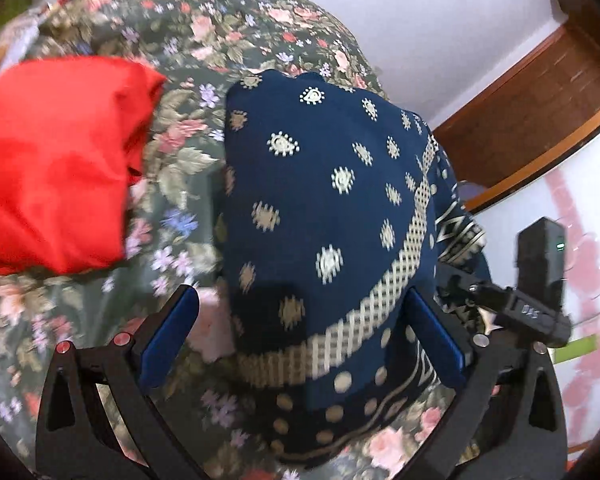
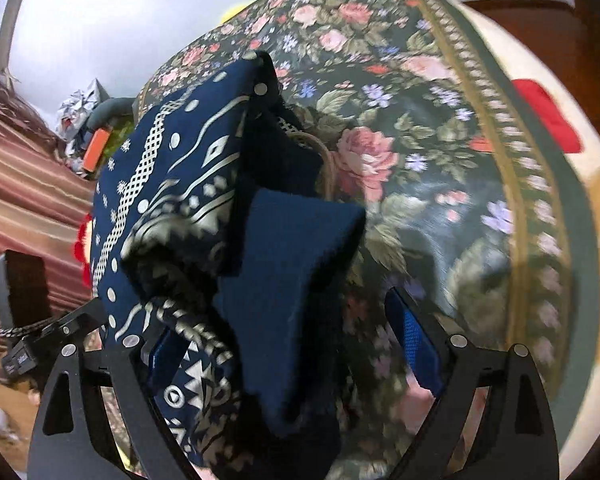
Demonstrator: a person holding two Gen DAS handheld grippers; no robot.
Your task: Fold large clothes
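Navy patterned garment (image 1: 332,240) bunched on floral bedspread (image 1: 188,152), between both wide-spread grippers.
Left gripper (image 1: 300,340) and right gripper (image 2: 296,352) are seen gaping, nothing clamped; red cloth (image 1: 56,164) is laid beside.

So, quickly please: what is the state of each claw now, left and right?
Left claw: open, the navy patterned garment lying between its fingers, not clamped.
Right claw: open, the same garment between its fingers.
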